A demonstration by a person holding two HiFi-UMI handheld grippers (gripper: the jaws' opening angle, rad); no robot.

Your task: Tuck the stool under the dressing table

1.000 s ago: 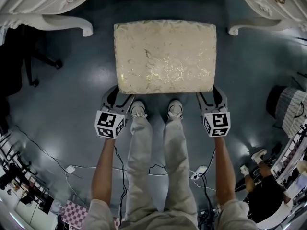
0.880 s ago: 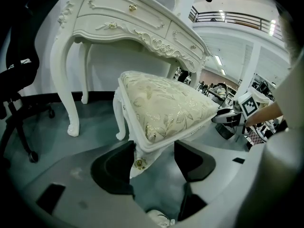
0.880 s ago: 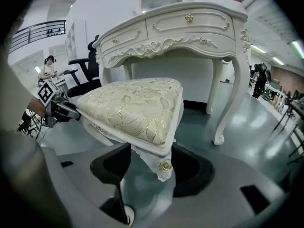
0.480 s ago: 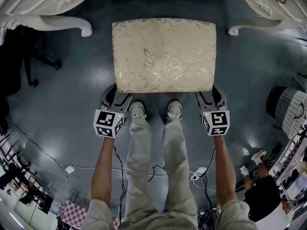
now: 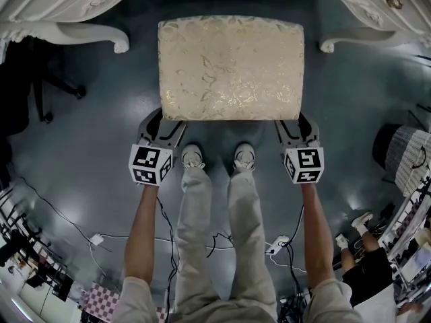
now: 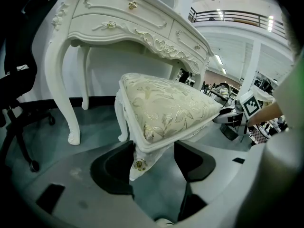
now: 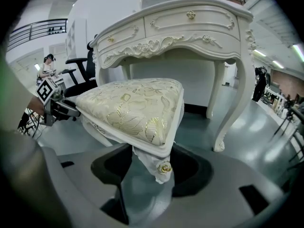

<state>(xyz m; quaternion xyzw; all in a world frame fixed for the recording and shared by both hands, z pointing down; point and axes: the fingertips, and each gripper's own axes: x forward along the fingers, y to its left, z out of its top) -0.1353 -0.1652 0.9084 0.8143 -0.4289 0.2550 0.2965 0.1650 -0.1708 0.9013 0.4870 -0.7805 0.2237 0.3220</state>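
Cream brocade is covering the seat of the white stool (image 5: 230, 67), which is being carried by the grey floor (image 5: 94, 106) between the two front legs of the dressing table (image 5: 60, 9) (most of the seat is lying out in front of it). Its near left corner leg is being straddled by the left hand-held gripper (image 5: 162, 125), jaws parted. The near right corner leg is being straddled likewise by the right hand-held gripper (image 5: 295, 126), jaws also apart. The person's shoes (image 5: 193, 157) are being planted just behind the seat.

Standing on the glossy blue-grey floor (image 5: 101, 99): dressing table's curled feet (image 5: 122, 44), black office chair base (image 5: 62, 81), person's pale shoes (image 5: 193, 157).
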